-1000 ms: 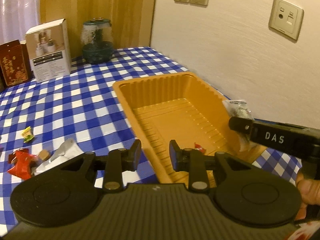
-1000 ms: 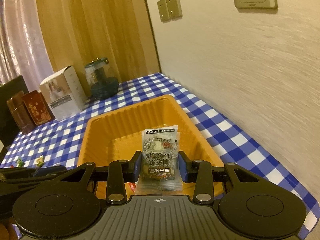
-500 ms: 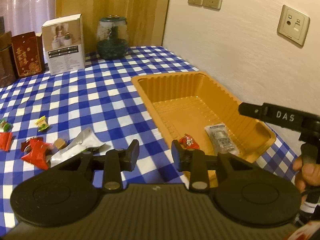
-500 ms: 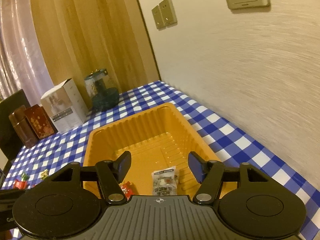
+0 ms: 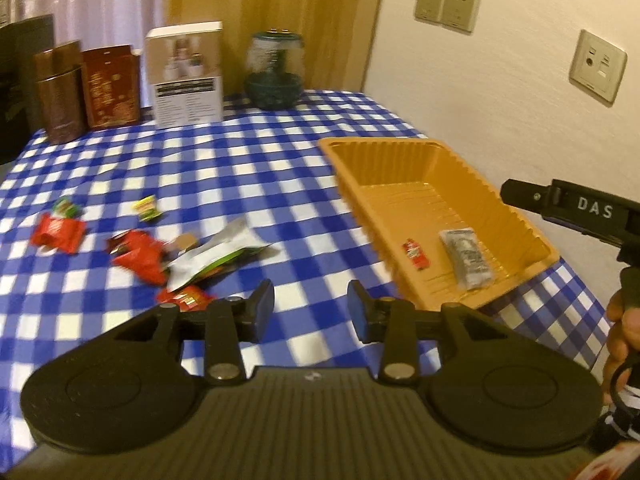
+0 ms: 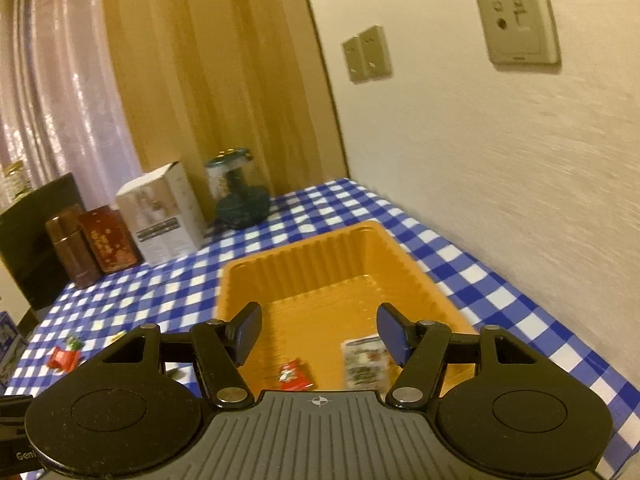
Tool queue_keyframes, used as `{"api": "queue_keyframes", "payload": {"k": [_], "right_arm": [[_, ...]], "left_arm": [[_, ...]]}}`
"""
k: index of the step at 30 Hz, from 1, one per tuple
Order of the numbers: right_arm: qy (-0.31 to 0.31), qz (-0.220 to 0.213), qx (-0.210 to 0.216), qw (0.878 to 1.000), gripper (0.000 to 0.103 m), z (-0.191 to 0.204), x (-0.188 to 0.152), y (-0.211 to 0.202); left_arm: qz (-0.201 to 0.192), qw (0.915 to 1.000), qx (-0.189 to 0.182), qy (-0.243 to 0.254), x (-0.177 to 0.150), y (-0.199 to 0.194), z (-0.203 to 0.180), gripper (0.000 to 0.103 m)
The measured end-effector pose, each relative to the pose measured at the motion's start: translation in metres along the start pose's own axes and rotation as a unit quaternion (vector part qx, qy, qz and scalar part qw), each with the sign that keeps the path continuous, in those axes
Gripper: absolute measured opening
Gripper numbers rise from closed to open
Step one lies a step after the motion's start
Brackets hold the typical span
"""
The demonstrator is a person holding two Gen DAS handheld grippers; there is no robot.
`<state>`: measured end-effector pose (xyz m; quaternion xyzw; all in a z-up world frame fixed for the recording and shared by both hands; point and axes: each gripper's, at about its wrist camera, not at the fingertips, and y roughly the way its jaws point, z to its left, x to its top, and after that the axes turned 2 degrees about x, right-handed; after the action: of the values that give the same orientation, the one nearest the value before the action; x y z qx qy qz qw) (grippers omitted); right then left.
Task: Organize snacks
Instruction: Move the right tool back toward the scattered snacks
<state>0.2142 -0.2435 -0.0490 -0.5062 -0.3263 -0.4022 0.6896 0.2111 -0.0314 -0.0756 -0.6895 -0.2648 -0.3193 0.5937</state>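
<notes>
An orange tray (image 5: 524, 216) (image 6: 404, 252) stands on the blue checked tablecloth by the wall. In it lie a clear grey snack packet (image 5: 466, 254) (image 6: 366, 364) and a small red candy (image 5: 416, 252) (image 6: 294, 376). Several loose snacks lie left of the tray: red wrappers (image 5: 138, 256), a silver-green pouch (image 5: 212, 258), small green candies (image 5: 147, 208). My left gripper (image 5: 311, 310) is open and empty above the cloth between the snacks and the tray. My right gripper (image 6: 318, 332) is open and empty above the tray's near end; it also shows in the left wrist view (image 5: 560, 206).
At the table's back stand a white box (image 5: 186, 74), a dark glass jar (image 5: 274, 72), a red box (image 5: 110, 86) and a brown tin (image 5: 60, 96). The wall with sockets runs along the right side. A person's hand (image 5: 622, 332) holds the right gripper.
My right gripper opened and let the grey packet drop into the tray, then rose and drew back. My left gripper pulled back and to the left, bringing the loose snacks into view.
</notes>
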Motion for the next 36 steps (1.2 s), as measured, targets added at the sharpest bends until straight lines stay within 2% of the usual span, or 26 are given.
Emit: {"api": "queue_keyframes", "payload": {"k": [7,12,19,28,36], "right_arm": [[-0.019,0.011,0.026,0.999,0.064,0.033,-0.016,-0.016],[-0.028,0.025,0.044,0.998,0.065,0.055,-0.03,-0.027],[-0.056,0.042,0.07,0.995,0.065,0.085,-0.046,-0.036],[-0.077,0.051,0.086,0.992,0.065,0.107,-0.051,-0.035],[-0.104,0.061,0.106,0.987,0.065,0.125,-0.054,-0.021]], "left_arm": [[-0.004,0.9993,0.032,-0.019,-0.013,-0.031,0.033,0.038],[-0.008,0.9981,0.052,-0.032,-0.021,-0.049,0.055,0.045],[-0.013,0.9962,0.073,-0.045,-0.03,-0.068,0.083,0.045],[-0.019,0.9948,0.087,-0.049,-0.027,-0.075,0.105,0.049],[-0.017,0.9946,0.092,-0.045,-0.019,-0.064,0.118,0.051]]}}
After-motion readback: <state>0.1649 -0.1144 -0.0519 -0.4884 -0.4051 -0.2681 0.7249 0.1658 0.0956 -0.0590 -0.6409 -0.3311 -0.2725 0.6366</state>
